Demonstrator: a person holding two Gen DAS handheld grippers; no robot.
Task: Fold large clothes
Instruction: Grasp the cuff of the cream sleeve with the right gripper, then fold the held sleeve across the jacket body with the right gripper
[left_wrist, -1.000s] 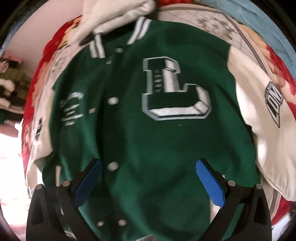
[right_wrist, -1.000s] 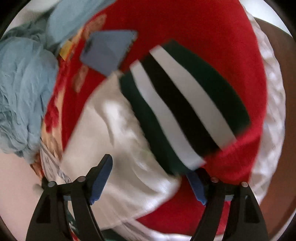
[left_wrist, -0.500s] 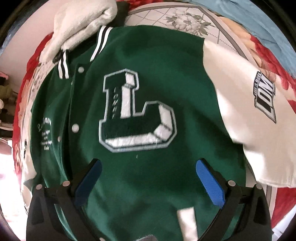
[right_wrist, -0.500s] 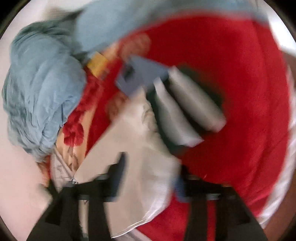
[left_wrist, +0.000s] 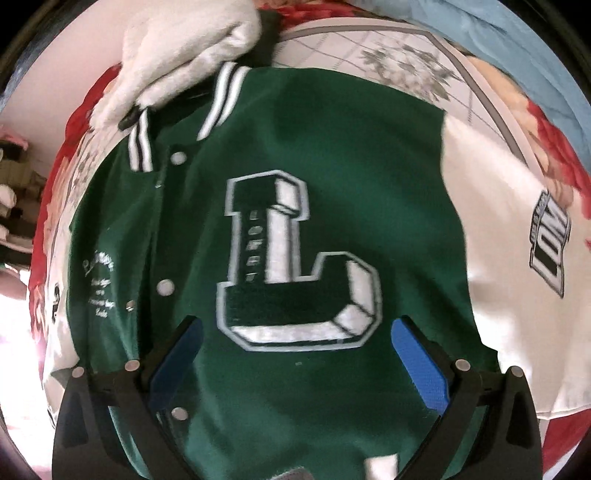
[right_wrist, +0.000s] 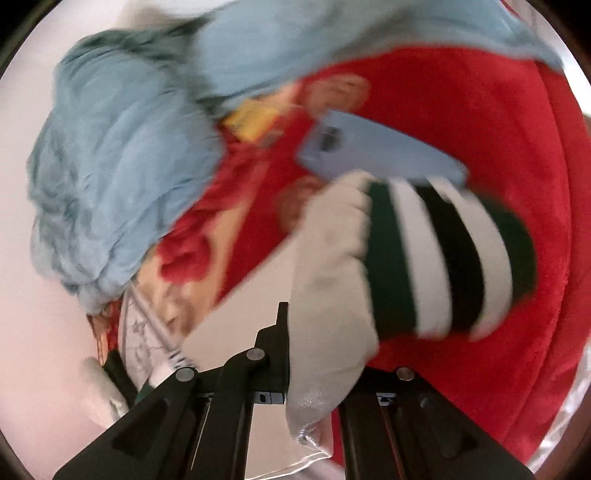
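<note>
The right gripper has its jaws clamped on the white sleeve of the green varsity jacket, gripping the fabric just behind the striped cuff. That hold looks chosen so the cuff end hangs free toward 3 o'clock while the sleeve can be carried across the body for the first fold. The left gripper hovers over the jacket's chest with its 2 blue pads spread wide and nothing between them; my guess is that it is waiting to pin the torso or take the hem while the other hand swings the sleeve.

The jacket lies front-up and spread flat on a red floral bedspread, filling the middle of the left wrist view. Its body is dark green with a large white-edged letter L patch on the chest, small white script at 9 o'clock, and white snap buttons down the closed placket. The green-and-white striped collar sits at 11 o'clock, where the other white sleeve is bunched over it. A white sleeve with a black logo reaches out at 3 o'clock. In the right wrist view a pale blue phone lies on the bedspread just beyond the cuff, and crumpled blue cloth is heaped at 10 o'clock. Folding appears barely begun.
</note>
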